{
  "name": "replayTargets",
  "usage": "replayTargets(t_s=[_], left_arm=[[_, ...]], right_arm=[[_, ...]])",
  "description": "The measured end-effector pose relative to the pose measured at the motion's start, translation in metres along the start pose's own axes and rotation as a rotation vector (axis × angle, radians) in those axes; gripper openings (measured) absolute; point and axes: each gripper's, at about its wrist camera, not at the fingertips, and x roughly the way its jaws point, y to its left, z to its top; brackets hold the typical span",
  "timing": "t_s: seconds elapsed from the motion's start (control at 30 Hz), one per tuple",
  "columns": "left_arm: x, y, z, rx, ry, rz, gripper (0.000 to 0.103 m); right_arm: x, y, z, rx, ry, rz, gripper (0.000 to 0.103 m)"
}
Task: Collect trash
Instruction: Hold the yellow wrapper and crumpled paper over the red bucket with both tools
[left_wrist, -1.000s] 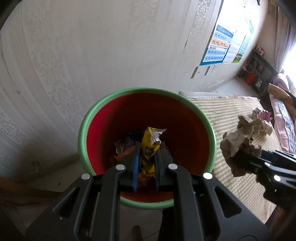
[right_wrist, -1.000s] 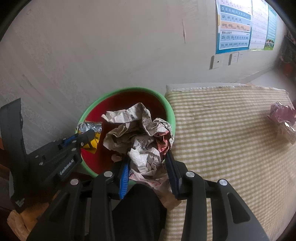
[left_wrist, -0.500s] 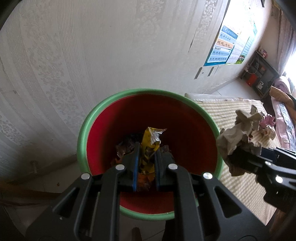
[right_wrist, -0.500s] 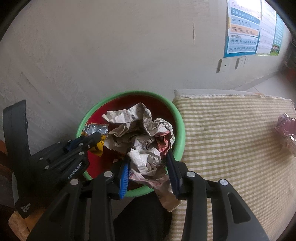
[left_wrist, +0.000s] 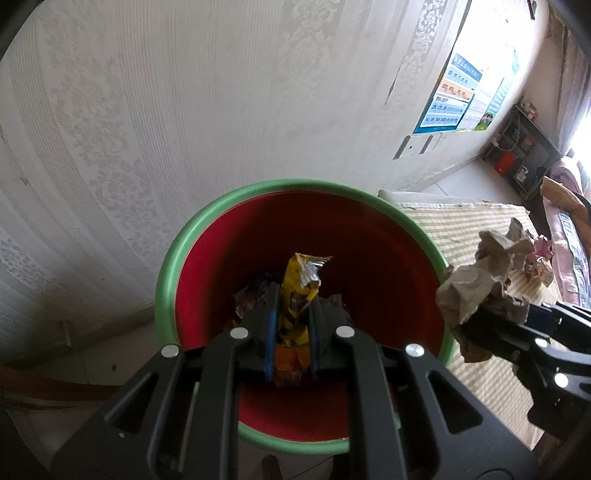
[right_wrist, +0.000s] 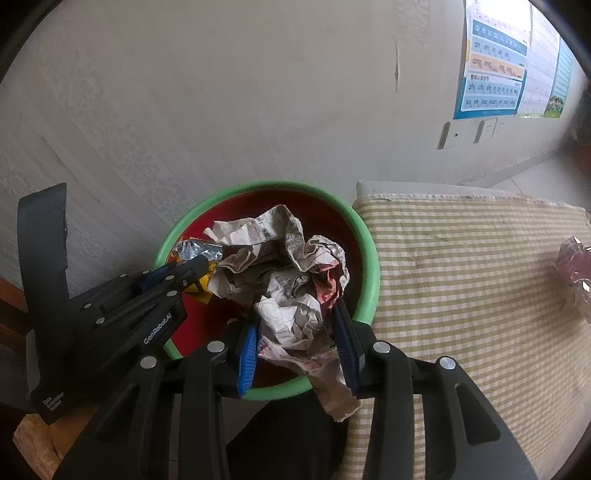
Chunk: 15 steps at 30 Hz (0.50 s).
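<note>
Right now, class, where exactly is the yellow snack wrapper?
The yellow snack wrapper is clamped in the left gripper, held above the open mouth of the red bin; in the right wrist view it sits left of the crumpled newspaper.

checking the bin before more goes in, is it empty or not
Not empty: the red bin has dark wrappers at its bottom.

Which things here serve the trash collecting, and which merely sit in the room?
Job:
left gripper holding yellow wrapper
right gripper holding crumpled newspaper
red bin
pink wrapper on striped mat

Lying about:
wall poster
dark shelf
</note>
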Motion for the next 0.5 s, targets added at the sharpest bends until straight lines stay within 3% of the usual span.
replayTargets(t_s=[0.5], left_arm=[[0.012, 0.002, 0.002, -0.013, 0.027, 0.007, 0.014]], right_arm=[[0.001, 0.001, 0.0, -0.007, -0.003, 0.006, 0.038]])
